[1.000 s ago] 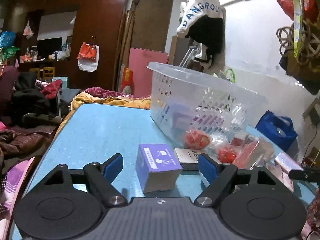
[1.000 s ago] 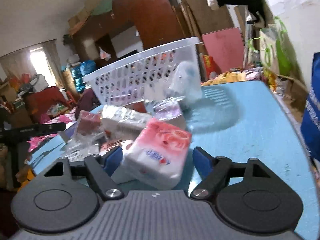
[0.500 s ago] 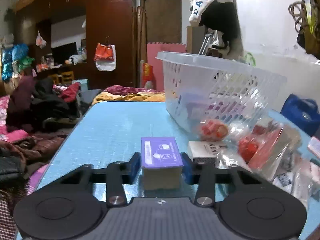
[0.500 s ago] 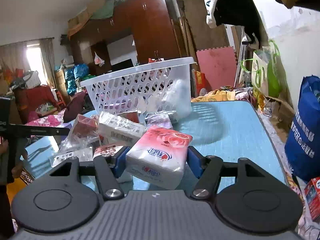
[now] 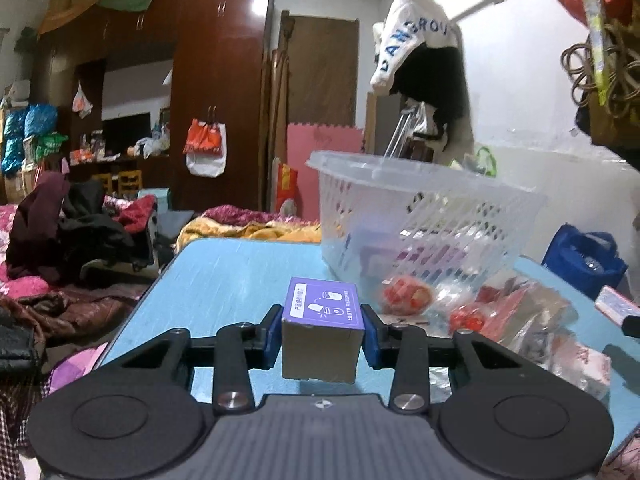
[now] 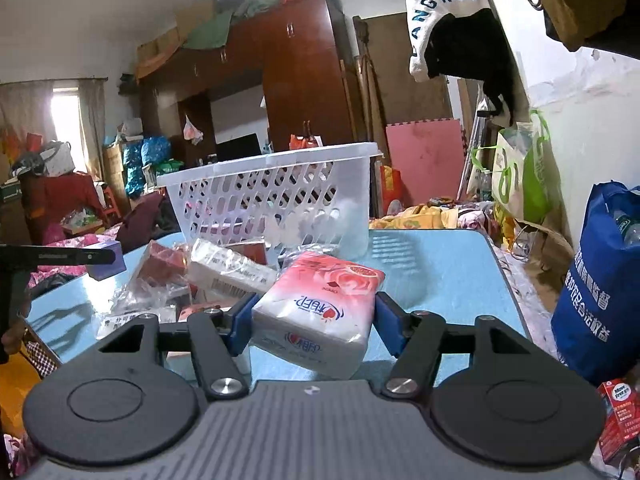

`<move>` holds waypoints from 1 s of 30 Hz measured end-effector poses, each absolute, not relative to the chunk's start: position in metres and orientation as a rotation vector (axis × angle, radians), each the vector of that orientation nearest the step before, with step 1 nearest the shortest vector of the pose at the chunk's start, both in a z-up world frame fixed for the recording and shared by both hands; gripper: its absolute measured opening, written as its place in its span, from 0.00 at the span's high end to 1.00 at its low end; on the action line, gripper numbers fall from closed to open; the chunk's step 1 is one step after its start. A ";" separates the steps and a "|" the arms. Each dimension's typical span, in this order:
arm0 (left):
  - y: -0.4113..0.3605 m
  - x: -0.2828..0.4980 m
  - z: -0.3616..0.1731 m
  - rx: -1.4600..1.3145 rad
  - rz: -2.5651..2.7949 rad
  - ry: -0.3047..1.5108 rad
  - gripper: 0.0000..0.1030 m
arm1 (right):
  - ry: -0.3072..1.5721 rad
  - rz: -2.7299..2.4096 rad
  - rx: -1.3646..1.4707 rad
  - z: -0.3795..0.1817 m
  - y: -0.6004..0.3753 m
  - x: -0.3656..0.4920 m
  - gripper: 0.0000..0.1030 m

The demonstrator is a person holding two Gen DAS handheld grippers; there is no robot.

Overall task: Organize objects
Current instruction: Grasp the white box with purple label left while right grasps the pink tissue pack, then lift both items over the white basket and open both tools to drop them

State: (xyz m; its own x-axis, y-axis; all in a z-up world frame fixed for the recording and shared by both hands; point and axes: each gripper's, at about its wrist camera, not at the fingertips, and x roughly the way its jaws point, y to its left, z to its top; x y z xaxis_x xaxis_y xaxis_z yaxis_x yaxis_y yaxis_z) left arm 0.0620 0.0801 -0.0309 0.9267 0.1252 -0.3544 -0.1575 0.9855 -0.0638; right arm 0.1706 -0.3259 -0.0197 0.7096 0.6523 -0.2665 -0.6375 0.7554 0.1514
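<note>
Smooth light-blue rectangular tabletop [image 5: 224,280], faintly streaked, in a crowded room: dark red-brown glossy wardrobe [image 5: 220,92], pink foam mat [image 5: 320,160] leaning against the wall, heaped clothes to the side. White perforated plastic laundry basket [image 5: 420,216] stands on the table; crinkled clear-wrapped packets [image 5: 500,312] lie scattered just beside its base. Left gripper [image 5: 322,330] clenched on a small cardboard box with a purple printed top [image 5: 320,336], lifted clear of the tabletop. Right gripper [image 6: 314,320] clamped on a soft pink-and-white rose-print tissue pack [image 6: 320,308], tilted, in front of the basket. Blue woven bag [image 6: 600,280] stands off the table's edge.
</note>
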 end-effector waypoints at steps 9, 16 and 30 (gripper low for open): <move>0.067 0.065 0.010 -0.102 0.038 0.246 0.58 | 0.237 0.779 -0.012 0.021 -0.314 0.177 0.37; 0.047 0.117 0.063 -0.065 -0.047 0.245 0.58 | 0.149 0.808 -0.119 0.079 -0.268 0.201 0.38; 0.050 0.262 0.053 -0.160 -0.002 0.543 0.58 | 0.352 0.714 -0.229 0.085 -0.175 0.309 0.39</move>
State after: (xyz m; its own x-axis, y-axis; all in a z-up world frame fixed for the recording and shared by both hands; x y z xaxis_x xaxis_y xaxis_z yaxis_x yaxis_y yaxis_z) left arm 0.2616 0.0500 0.0525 0.8565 -0.0438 -0.5142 -0.0409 0.9875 -0.1523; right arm 0.3093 -0.1751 0.0851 0.7011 0.5968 -0.3903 -0.6728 0.7349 -0.0848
